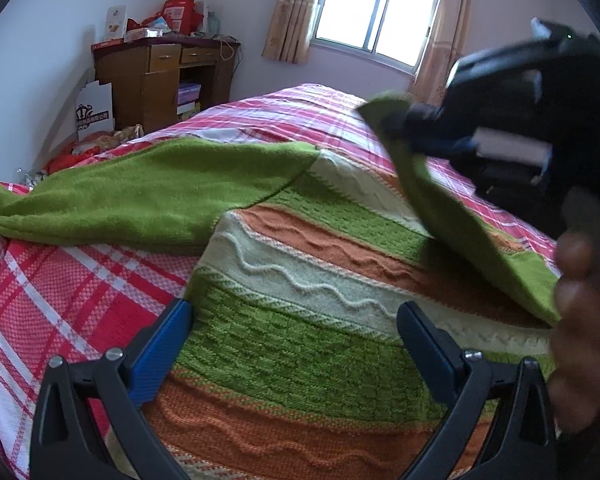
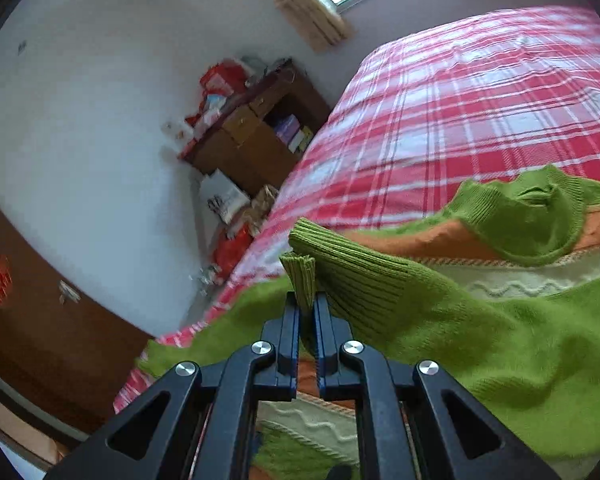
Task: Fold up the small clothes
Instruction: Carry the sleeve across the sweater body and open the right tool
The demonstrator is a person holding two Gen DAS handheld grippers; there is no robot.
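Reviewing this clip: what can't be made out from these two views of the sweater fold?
- Sweater hem: left wrist view, cut off by the bottom edge behind the open left gripper.
- Right gripper: left wrist view, motion-blurred; its grip shows only in the right wrist view, shut on the sleeve cuff.
- Sweater's far sleeve end: left wrist view, runs out at the left edge.
- Desk clutter: too small; blurred in the right wrist view.

Close wrist views, shared sweater (image 1: 300, 320)
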